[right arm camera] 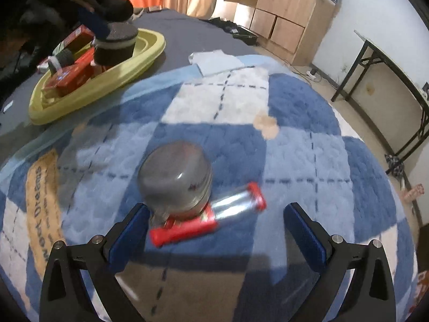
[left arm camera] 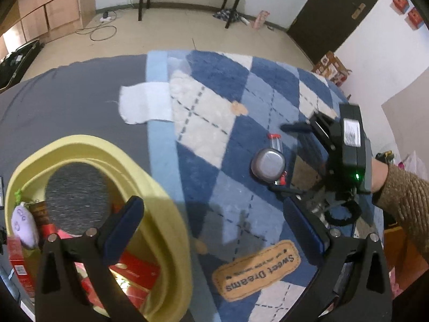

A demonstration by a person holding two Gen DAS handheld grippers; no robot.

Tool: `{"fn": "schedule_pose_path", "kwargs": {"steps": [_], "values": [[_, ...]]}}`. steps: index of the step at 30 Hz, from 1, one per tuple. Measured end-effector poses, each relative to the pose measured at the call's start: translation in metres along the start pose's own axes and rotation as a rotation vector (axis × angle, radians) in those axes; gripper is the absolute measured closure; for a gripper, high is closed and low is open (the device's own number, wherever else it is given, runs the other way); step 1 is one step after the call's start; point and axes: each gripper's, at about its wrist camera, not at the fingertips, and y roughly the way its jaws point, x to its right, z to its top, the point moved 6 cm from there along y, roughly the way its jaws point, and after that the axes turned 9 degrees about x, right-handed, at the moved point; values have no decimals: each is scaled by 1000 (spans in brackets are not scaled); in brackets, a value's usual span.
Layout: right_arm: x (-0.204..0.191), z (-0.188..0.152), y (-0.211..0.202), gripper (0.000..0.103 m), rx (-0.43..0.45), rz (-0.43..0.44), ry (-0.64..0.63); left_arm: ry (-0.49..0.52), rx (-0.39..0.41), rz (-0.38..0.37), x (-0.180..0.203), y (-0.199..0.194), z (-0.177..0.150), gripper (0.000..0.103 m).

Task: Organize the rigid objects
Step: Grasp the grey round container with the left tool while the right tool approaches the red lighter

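The gray jar sits on the blue checked blanket, just ahead of my right claw, leaning on a red bar and a clear tube with red caps. I hold that claw wide open and empty so it can straddle the jar, which I judge the next pick. My left claw, also open and empty, hangs over the yellow tray where red boxes are gathered; farther off lies a white cloth.
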Motion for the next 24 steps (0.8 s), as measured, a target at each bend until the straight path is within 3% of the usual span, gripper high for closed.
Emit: {"fn": "schedule_pose_path", "kwargs": {"steps": [3, 4, 18, 21, 22, 24], "values": [[2, -2, 3, 11, 29, 25, 28, 20, -32, -11, 12, 15, -4, 0], [1, -3, 0, 19, 42, 30, 30, 33, -39, -23, 20, 22, -5, 0], [36, -60, -64, 20, 3, -25, 80, 179, -111, -53, 95, 122, -6, 2], [40, -60, -75, 20, 0, -42, 102, 215, -77, 37, 94, 130, -5, 23], [40, -60, -77, 20, 1, -46, 105, 213, -48, 75, 92, 126, 0, 48], [39, -58, -82, 20, 8, -52, 121, 131, -30, 24, 85, 119, 7, 48]]}}
